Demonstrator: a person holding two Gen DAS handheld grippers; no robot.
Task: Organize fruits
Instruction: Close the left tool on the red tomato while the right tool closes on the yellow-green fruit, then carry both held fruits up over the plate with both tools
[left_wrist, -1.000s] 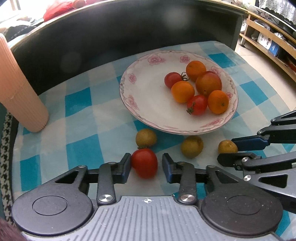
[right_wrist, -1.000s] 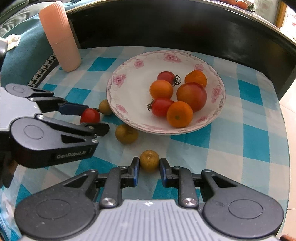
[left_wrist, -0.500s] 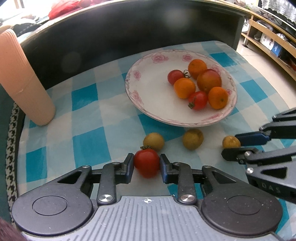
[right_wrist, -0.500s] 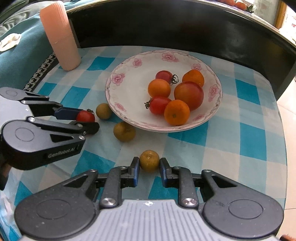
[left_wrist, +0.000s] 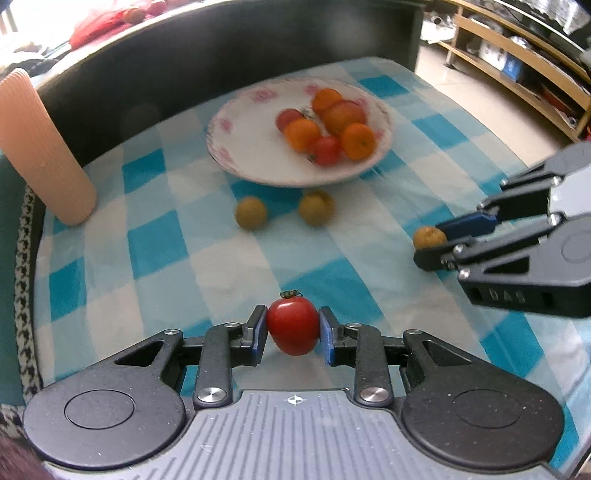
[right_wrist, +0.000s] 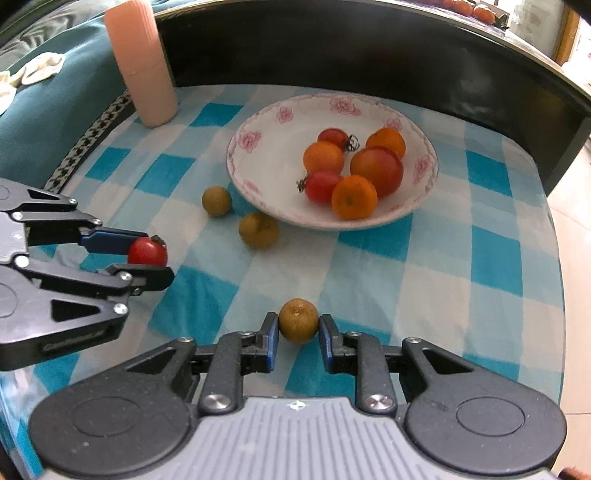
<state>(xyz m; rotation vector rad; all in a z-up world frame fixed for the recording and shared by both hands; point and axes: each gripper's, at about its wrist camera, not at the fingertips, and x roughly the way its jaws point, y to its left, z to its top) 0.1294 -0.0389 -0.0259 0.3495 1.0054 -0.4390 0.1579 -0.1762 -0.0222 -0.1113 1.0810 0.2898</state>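
My left gripper (left_wrist: 293, 326) is shut on a red cherry tomato (left_wrist: 293, 326) and holds it above the checked cloth; it also shows in the right wrist view (right_wrist: 147, 251). My right gripper (right_wrist: 297, 329) is shut on a small brown-yellow longan (right_wrist: 298, 325), also seen in the left wrist view (left_wrist: 429, 237). A white flowered plate (right_wrist: 258, 162) holds oranges, tomatoes and a larger red fruit (right_wrist: 376, 170). Two more longans (right_wrist: 217, 200) (right_wrist: 258, 229) lie on the cloth by the plate's near-left rim.
A tall pink ribbed cup (right_wrist: 142, 62) stands at the far left of the blue-and-white checked cloth (right_wrist: 461, 277). A dark raised rim (right_wrist: 369, 48) runs behind the plate. The table edge drops to the floor on the right, with wooden shelves (left_wrist: 517, 55) beyond.
My left gripper has closed on the red tomato and lifted it back, away from the plate. My right gripper has risen slightly with the longan between its fingers.
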